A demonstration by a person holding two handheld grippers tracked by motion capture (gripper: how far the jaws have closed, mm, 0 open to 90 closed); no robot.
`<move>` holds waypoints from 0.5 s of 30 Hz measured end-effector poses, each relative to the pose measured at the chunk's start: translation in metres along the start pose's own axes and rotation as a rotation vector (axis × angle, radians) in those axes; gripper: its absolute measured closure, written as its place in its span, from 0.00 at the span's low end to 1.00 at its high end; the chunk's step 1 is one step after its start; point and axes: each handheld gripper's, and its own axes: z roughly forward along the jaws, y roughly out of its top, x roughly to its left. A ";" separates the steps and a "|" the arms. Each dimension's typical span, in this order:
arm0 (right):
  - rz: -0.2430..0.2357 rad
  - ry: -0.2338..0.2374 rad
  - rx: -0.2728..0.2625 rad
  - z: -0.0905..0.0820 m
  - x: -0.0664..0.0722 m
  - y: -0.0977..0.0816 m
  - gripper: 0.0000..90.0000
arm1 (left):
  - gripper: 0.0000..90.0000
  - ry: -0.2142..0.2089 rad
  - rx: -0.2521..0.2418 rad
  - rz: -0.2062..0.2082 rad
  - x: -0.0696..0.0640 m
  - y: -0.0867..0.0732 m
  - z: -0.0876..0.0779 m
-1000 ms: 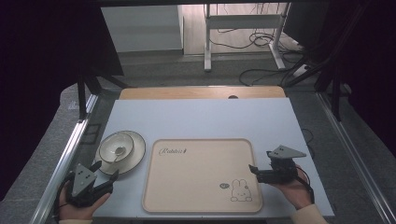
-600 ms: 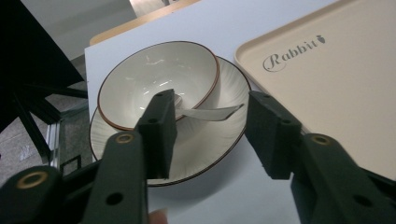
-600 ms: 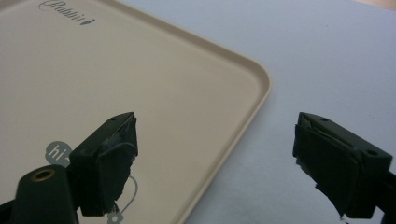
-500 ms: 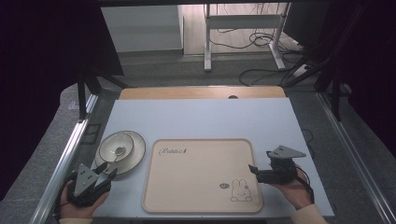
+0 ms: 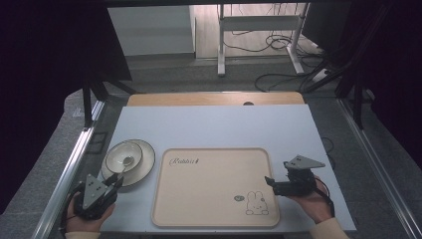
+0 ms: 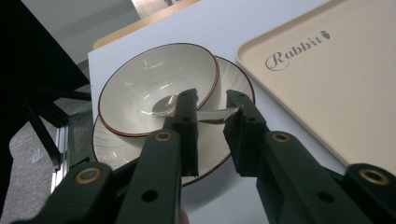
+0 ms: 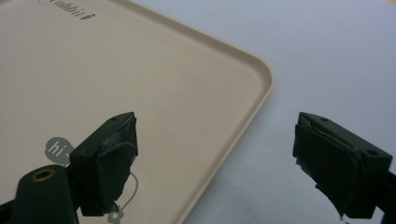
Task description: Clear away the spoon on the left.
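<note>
Light: table (image 5: pixel 214 124) evenly lit, room around it dark.
Glare: soft highlights inside bowl (image 6: pixel 154 88).
Shadows: faint, under gripper jaws.
Focus: near jaws slightly soft in both gripper views; high view grainy.

One bowl (image 5: pixel 122 156) is seen, stacked on one plate (image 5: pixel 142 168), with one spoon (image 6: pixel 187 111) laid in the bowl. One beige tray (image 5: pixel 209 199) is set on one pale table (image 5: pixel 214 124). Two handheld grippers are counted: one left gripper (image 5: pixel 115 180) and one right gripper (image 5: pixel 270 181).
</note>
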 end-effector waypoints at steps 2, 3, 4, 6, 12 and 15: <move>0.000 0.000 0.001 0.000 0.000 0.000 0.16 | 0.87 0.000 0.001 -0.004 0.000 0.000 0.000; -0.001 0.000 0.001 0.000 0.000 0.000 0.16 | 0.88 0.002 0.001 -0.007 0.000 0.000 -0.001; -0.001 0.000 0.001 0.000 0.000 0.000 0.16 | 0.88 0.002 0.001 -0.009 0.001 0.000 -0.001; -0.002 -0.001 0.001 0.000 0.000 0.000 0.16 | 0.90 0.007 0.002 -0.012 0.001 0.000 -0.001; -0.005 0.001 0.008 0.000 0.000 0.000 0.16 | 0.95 0.022 0.003 -0.020 0.003 0.000 -0.002; -0.006 0.002 0.010 0.000 0.000 0.000 0.16 | 0.97 0.030 0.006 -0.027 0.004 0.000 -0.002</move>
